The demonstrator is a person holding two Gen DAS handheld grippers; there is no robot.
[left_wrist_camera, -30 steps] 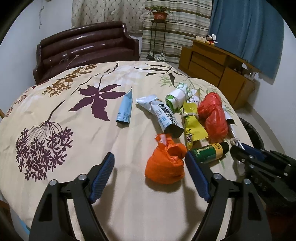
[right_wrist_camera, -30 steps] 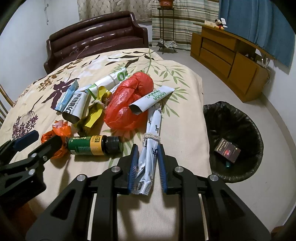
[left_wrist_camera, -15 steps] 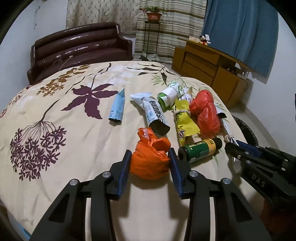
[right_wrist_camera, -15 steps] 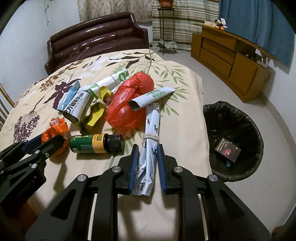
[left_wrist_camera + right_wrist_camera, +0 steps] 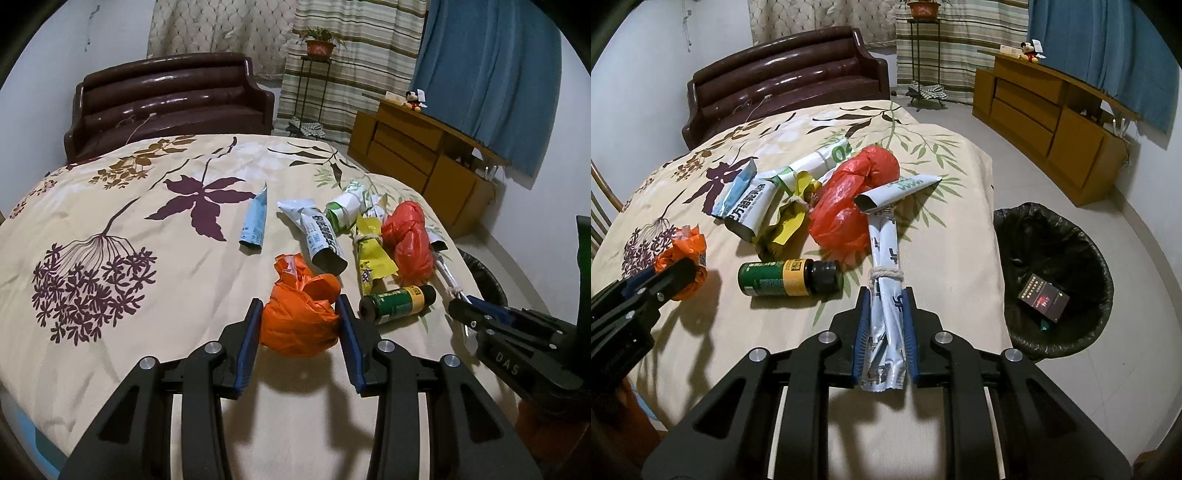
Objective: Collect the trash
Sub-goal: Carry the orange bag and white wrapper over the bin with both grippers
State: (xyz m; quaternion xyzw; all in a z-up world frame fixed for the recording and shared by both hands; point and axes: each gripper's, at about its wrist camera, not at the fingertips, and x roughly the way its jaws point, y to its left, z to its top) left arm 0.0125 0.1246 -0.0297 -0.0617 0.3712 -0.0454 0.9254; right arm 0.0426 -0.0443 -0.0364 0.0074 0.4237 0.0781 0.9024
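Note:
My left gripper (image 5: 300,314) is shut on a crumpled orange plastic bag (image 5: 301,314) on the floral bedspread (image 5: 129,221). My right gripper (image 5: 885,295) is shut on a white and silver wrapper bundle tied with string (image 5: 886,280), lying at the bed's right side. Between them lies a green and yellow bottle (image 5: 786,277) with a black cap, also in the left wrist view (image 5: 397,300). A red plastic bag (image 5: 855,201), a yellow wrapper (image 5: 371,254) and several rolled wrappers lie behind. The black-lined trash bin (image 5: 1052,273) stands on the floor right of the bed.
A dark box (image 5: 1042,297) lies in the bin. A brown leather headboard (image 5: 170,107) is at the far end of the bed. A wooden cabinet (image 5: 1052,122) stands at the right wall. A plant stand (image 5: 314,77) is by the curtains.
My left gripper moved forward around the orange bag and closed on it. My right gripper stayed shut on the wrapper bundle and has lifted slightly.

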